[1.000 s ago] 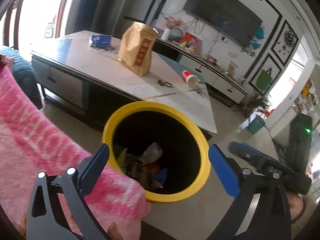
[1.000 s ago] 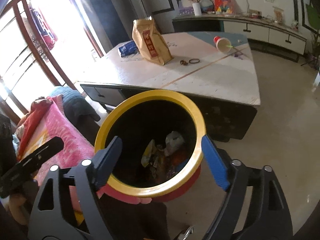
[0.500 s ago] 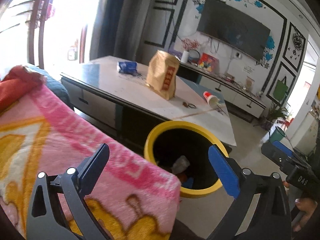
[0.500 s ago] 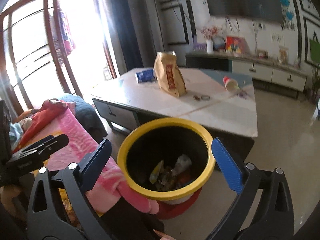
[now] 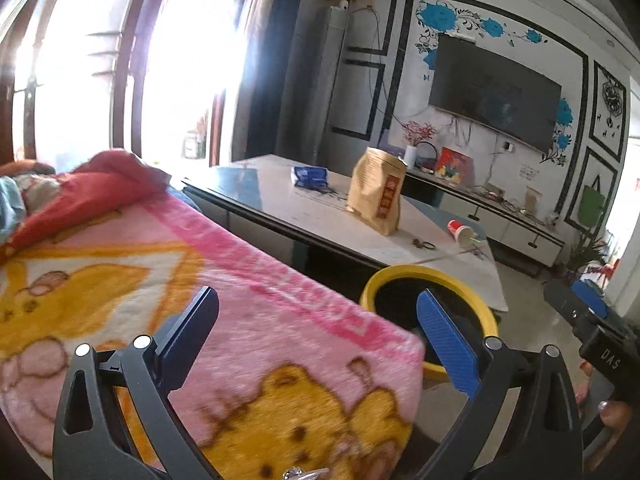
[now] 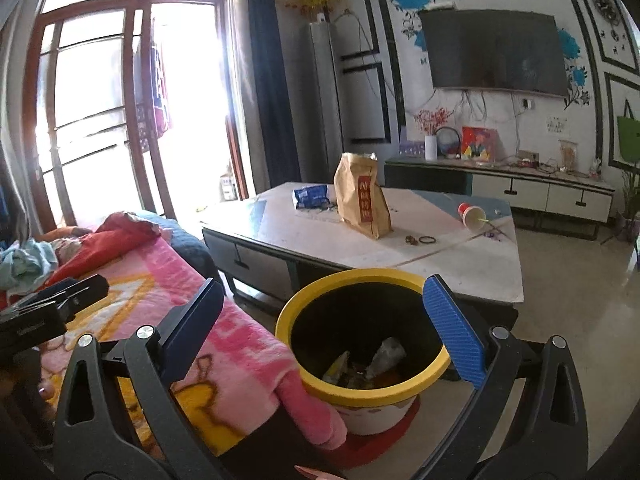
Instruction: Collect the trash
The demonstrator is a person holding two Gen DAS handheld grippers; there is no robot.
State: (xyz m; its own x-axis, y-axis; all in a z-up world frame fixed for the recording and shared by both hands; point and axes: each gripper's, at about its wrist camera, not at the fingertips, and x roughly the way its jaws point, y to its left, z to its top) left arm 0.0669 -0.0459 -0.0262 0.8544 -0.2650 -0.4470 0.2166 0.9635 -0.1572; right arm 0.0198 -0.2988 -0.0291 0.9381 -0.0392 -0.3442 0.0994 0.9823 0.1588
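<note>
Trash (image 6: 372,364) is lying at the bottom of the yellow-rimmed bin (image 6: 360,280), which is standing on the floor between the pink blanket (image 6: 224,344) and the bench (image 6: 460,264). I am holding my right tool (image 6: 324,324) above and short of the bin, so its rim is showing in the gap between the blue pads; the jaws are standing wide apart with nothing pinched between them, having just been opening to their widest. My left tool (image 5: 320,332) is also gaping with nothing in it, hanging over the blanket, and from there the bin (image 5: 404,274) is sitting off toward its right pad, half hidden by the blanket's edge. On the bench I am seeing more to gather: a brown paper bag (image 6: 360,200) standing upright, a blue packet (image 6: 312,196) beyond it to the left, a red paper cup (image 6: 472,214) tipped on its side near the far right edge, and a small ring with some dark bits (image 6: 420,240) just in front of the bag. Compared with a second ago, both tools are tilting up and drawing back from the bin: then its mouth was filling the space between the pads in both views, and now it is lying lower and smaller, with the window, the wall television (image 6: 492,52) and far more of the blanket coming into sight.
</note>
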